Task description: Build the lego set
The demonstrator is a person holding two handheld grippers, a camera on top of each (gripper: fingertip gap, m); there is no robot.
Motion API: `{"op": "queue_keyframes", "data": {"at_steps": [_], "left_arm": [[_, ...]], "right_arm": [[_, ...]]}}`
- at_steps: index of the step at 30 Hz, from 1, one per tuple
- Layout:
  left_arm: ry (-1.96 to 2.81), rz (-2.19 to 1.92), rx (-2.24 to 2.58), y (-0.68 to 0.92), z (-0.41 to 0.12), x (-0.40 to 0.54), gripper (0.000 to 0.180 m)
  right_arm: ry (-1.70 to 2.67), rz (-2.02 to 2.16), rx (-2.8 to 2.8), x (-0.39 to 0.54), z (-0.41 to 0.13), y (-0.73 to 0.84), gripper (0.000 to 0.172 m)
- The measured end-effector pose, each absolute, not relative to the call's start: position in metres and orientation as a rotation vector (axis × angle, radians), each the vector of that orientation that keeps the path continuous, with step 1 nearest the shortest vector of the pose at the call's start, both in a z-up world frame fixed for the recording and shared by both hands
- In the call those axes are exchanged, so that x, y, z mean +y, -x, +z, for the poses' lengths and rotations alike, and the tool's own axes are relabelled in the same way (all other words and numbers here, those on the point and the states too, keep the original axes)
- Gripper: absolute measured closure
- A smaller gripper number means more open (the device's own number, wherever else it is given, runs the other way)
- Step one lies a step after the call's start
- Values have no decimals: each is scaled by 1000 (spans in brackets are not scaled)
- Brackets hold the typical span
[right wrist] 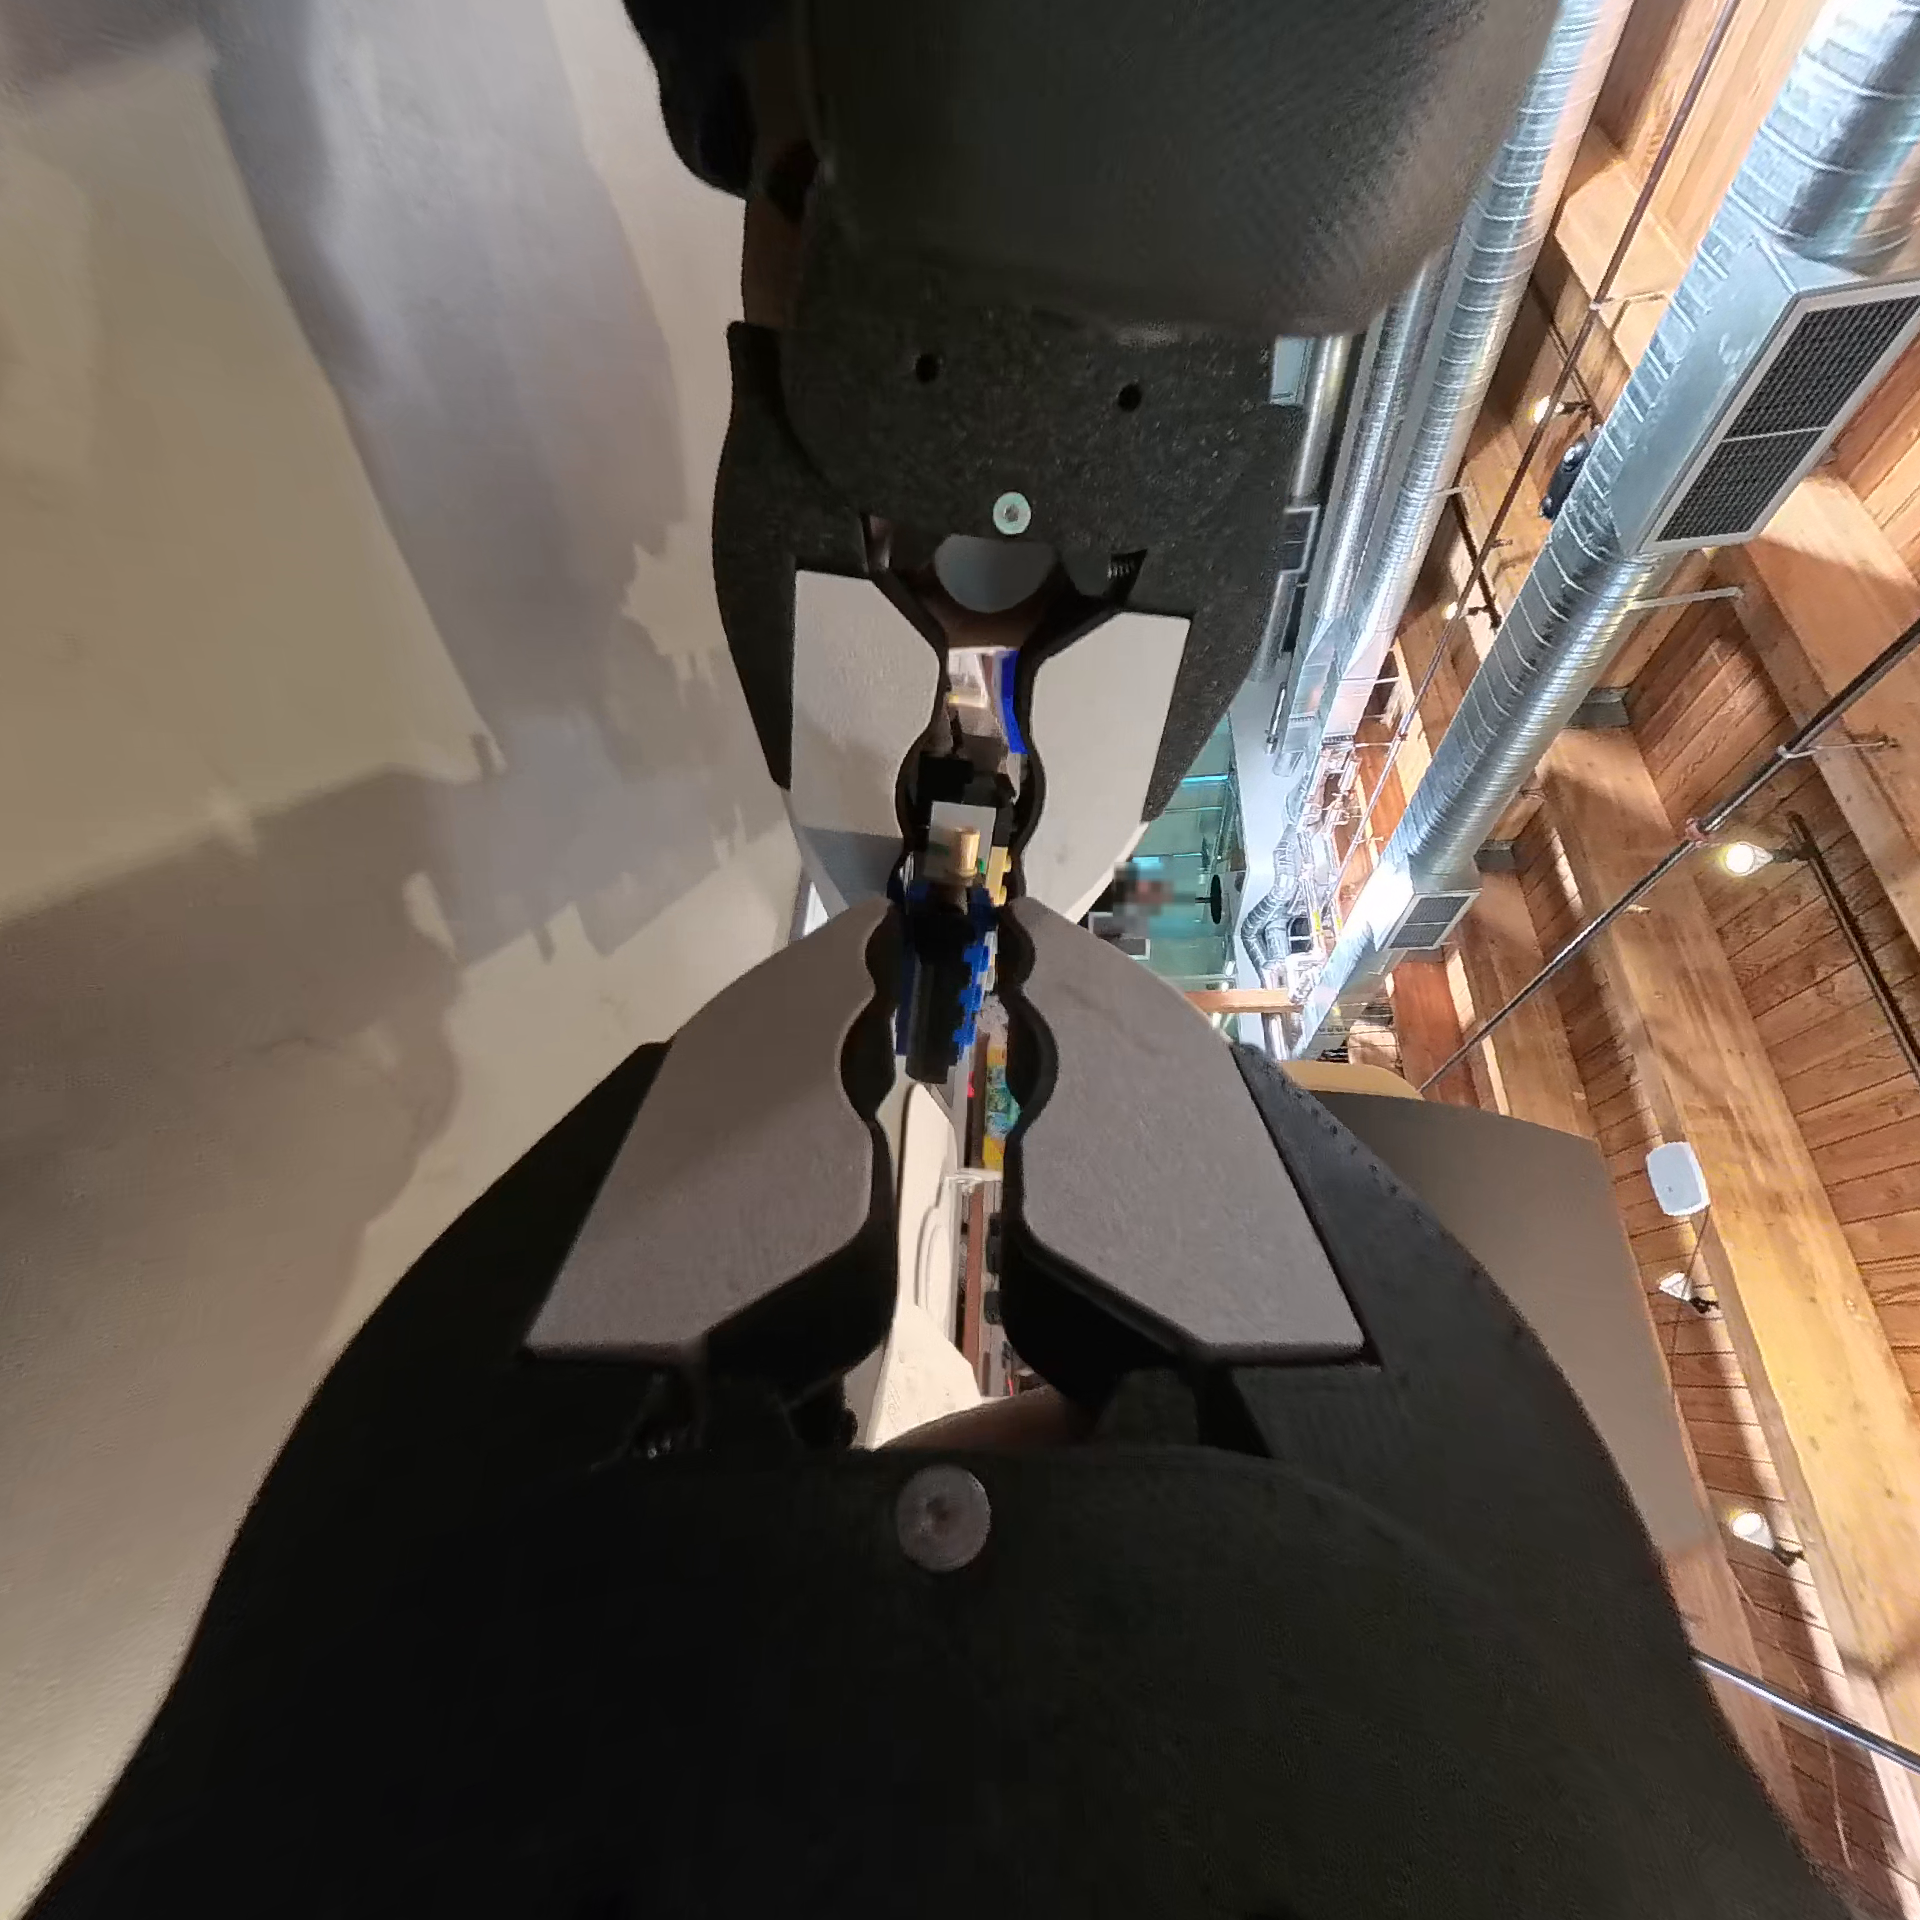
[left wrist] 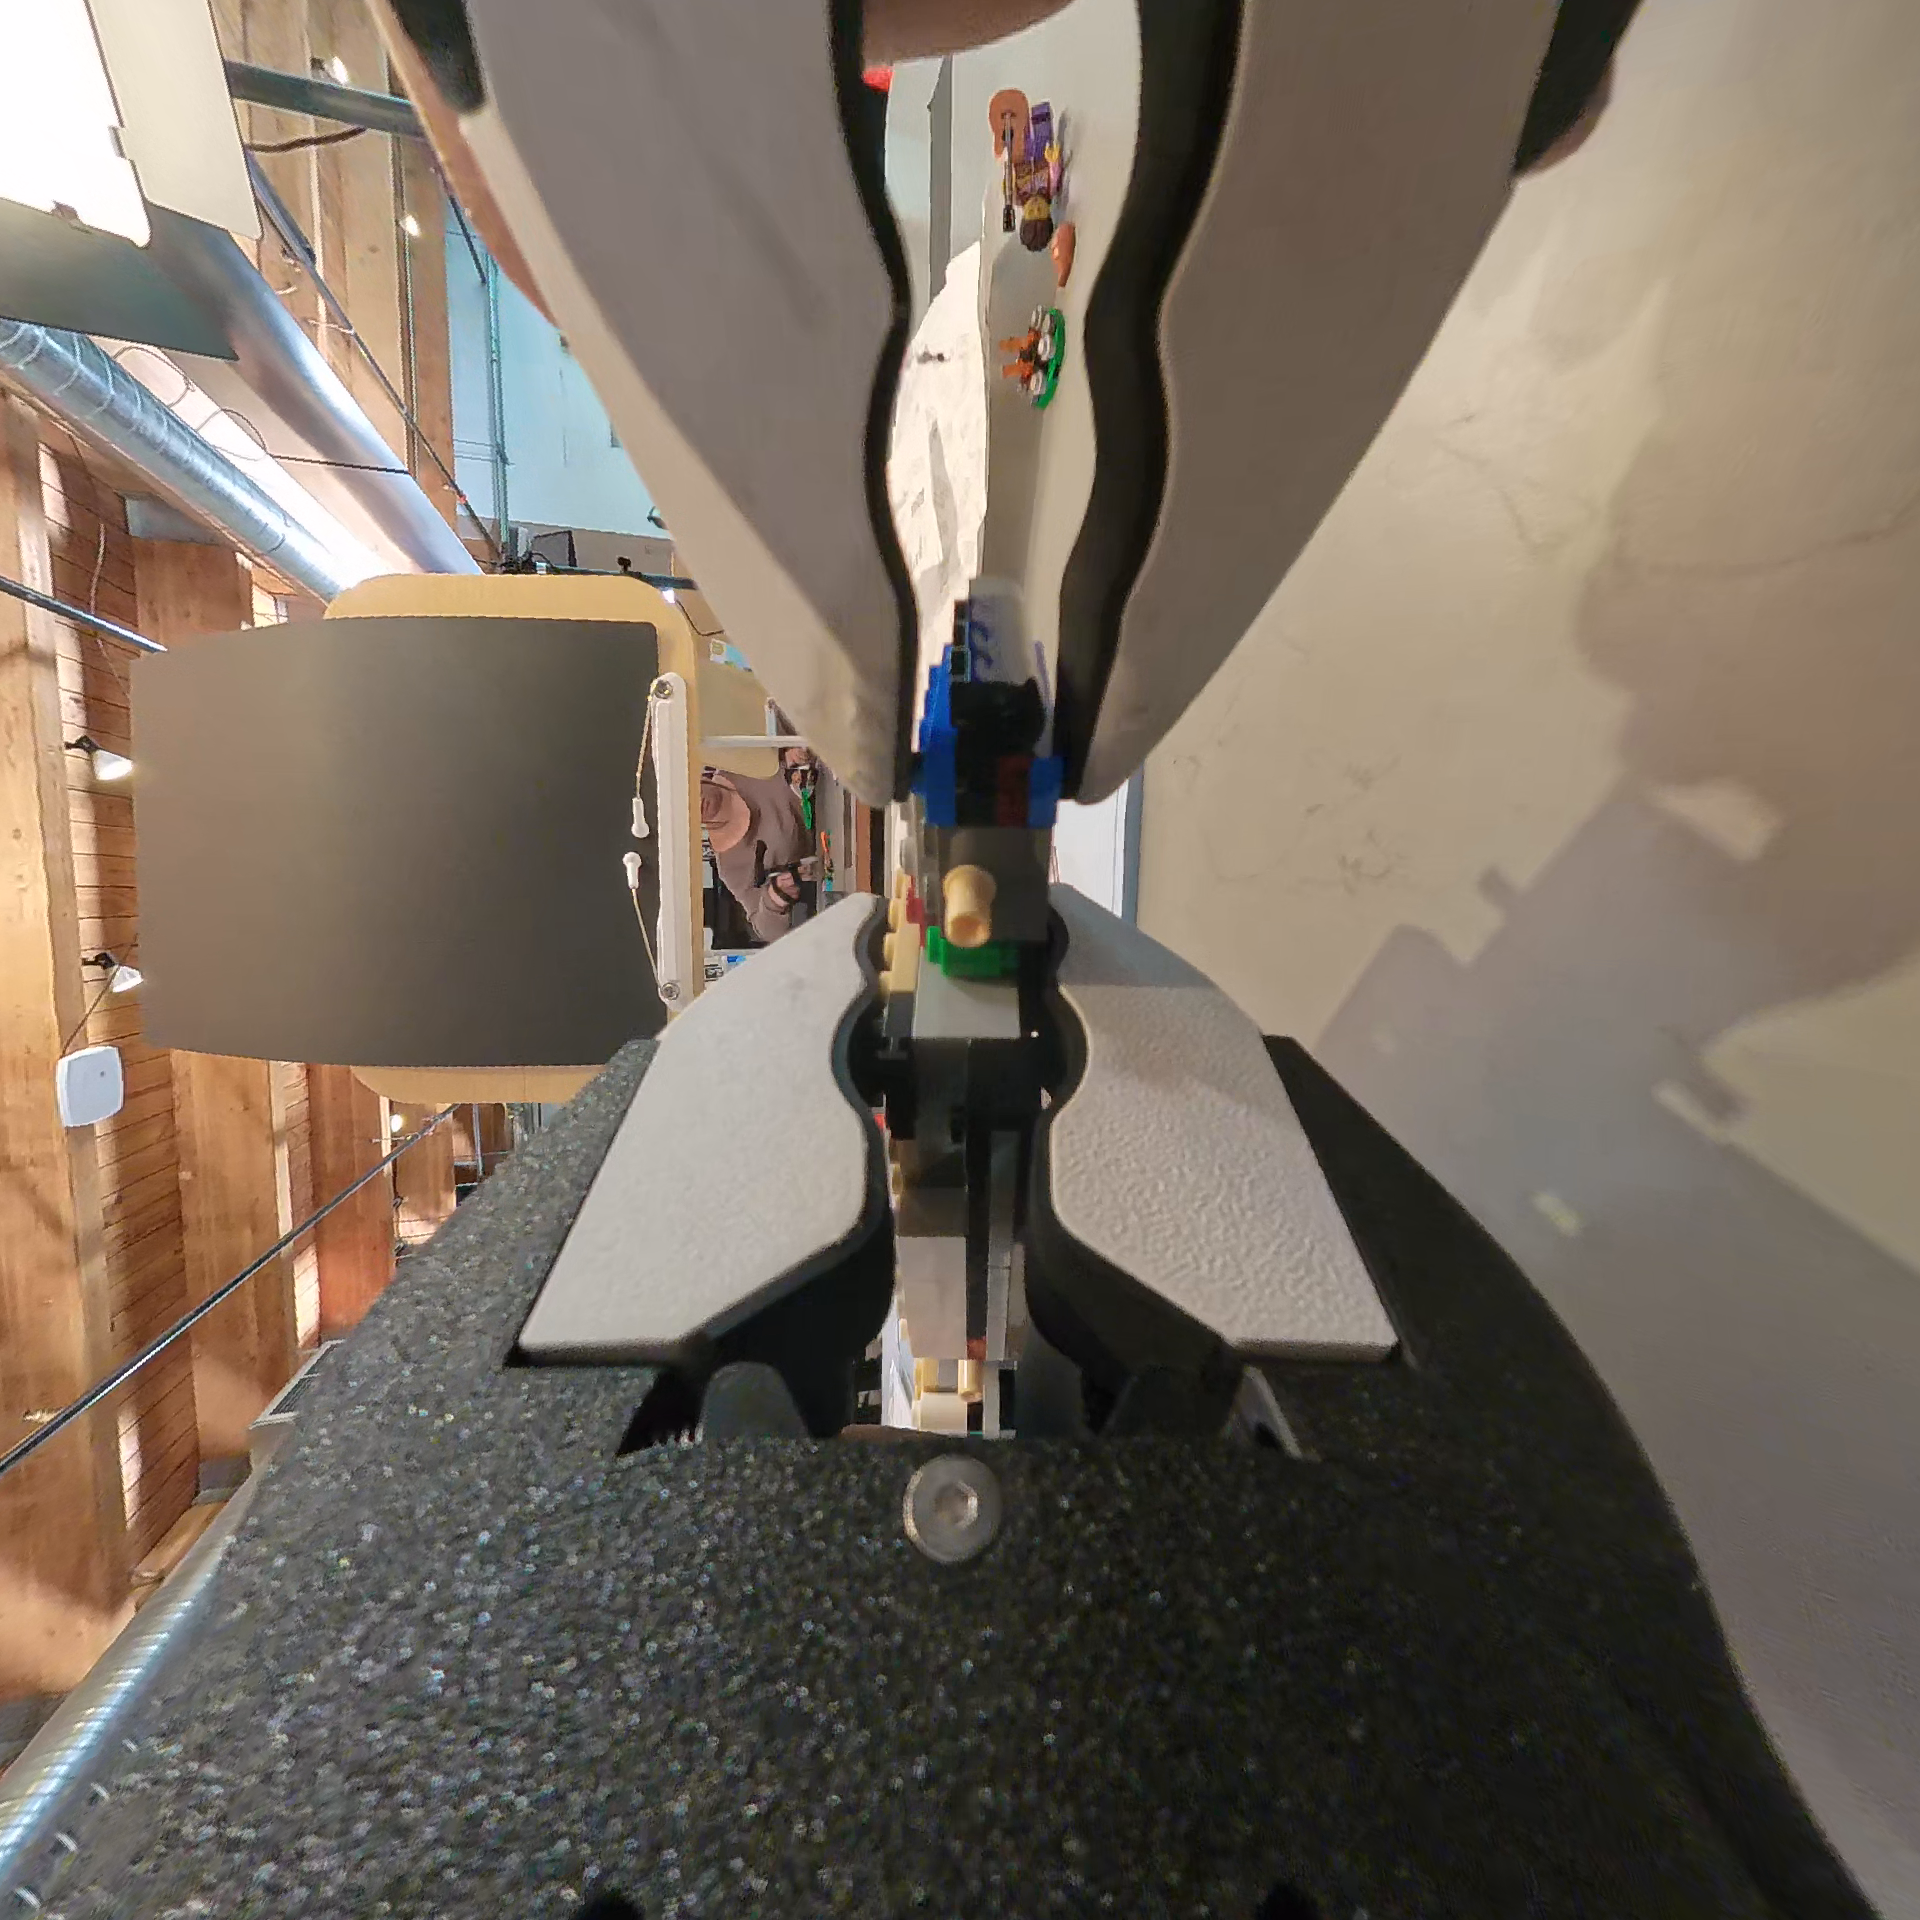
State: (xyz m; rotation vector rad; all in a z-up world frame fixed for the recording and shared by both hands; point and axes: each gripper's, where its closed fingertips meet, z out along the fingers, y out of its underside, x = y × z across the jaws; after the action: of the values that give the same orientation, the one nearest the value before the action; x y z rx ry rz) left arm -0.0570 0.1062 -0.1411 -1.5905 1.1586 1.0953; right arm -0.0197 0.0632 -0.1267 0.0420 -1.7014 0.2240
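The left gripper (left wrist: 971, 925), with two pale grey textured fingers edged in wavy black rubber, pinches the grey end of a small toy-brick assembly of plastic bricks (left wrist: 982, 873). That end is a smooth grey block carrying one tan cylindrical peg (left wrist: 968, 906), one green studded piece (left wrist: 971, 954) and tan studs along one side. The right gripper (right wrist: 948, 914), of the same make, faces it tip to tip and clamps the assembly's other end, a stepped blue and black studded section (right wrist: 940, 977); its pads press both blue flanks. The assembly hangs between the two grippers, held in the air off the matte cream desk (left wrist: 1455, 727), which looks faintly marbled and carries their shadows.

On the desk beyond lie two loose brick clusters: one purple and brown toy figure with a guitar-shaped piece (left wrist: 1029, 171), and one green round plate with orange bits (left wrist: 1037, 353). A sheet of white printed paper (left wrist: 940, 457) lies beside them.
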Motion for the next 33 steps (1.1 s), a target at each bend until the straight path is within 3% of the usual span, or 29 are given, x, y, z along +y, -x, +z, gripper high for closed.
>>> {"op": "queue_keyframes", "data": {"at_steps": [33], "left_arm": [[1578,1057,1144,56,-140,106,156]], "right_arm": [[-13,264,-1692,65,-125,20,155]]}}
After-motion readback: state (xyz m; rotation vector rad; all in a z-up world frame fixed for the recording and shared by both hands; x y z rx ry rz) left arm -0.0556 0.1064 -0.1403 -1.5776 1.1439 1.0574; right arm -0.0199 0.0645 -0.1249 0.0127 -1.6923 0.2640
